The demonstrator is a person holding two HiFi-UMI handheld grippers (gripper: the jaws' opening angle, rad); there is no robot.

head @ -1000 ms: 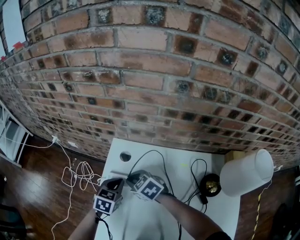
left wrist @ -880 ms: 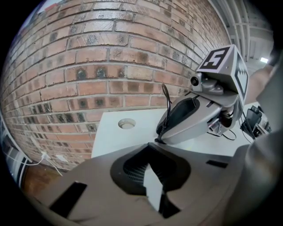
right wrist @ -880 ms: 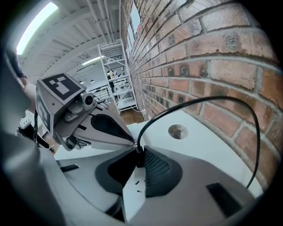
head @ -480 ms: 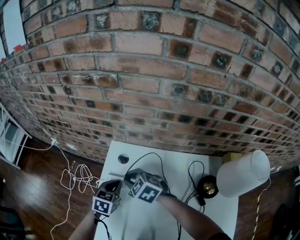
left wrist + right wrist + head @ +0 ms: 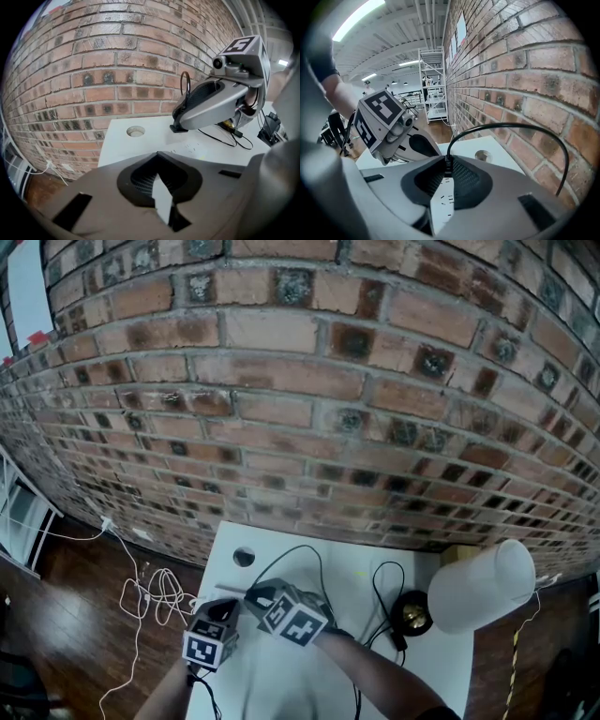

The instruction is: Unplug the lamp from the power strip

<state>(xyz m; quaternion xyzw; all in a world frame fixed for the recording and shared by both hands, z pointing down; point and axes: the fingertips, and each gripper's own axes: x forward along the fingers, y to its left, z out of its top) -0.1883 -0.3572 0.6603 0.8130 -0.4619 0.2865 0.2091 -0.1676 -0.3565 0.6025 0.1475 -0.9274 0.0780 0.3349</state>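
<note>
On the white table [image 5: 281, 681] my right gripper [image 5: 448, 164] is shut on the lamp's black plug [image 5: 448, 167]. The black cord [image 5: 511, 126] arcs up from the plug and over to the right. Below the jaws lies the white power strip [image 5: 443, 201] with its slot rows showing. My left gripper [image 5: 159, 187] is closed on an end of that white strip [image 5: 163, 204]. In the left gripper view the right gripper [image 5: 215, 101] holds the plug [image 5: 179, 127] just above the tabletop. The lamp [image 5: 483, 585] with its white shade and brass base [image 5: 412, 613] stands at the right.
A brick wall [image 5: 300, 427] rises right behind the table. A round cable hole [image 5: 244, 557] sits in the tabletop near the left grippers. White cables [image 5: 155, 594] lie tangled on the wood floor at left, beside white shelving [image 5: 19, 512].
My right gripper has risen a little with the plug and rolled slightly. The left gripper has stayed where it was.
</note>
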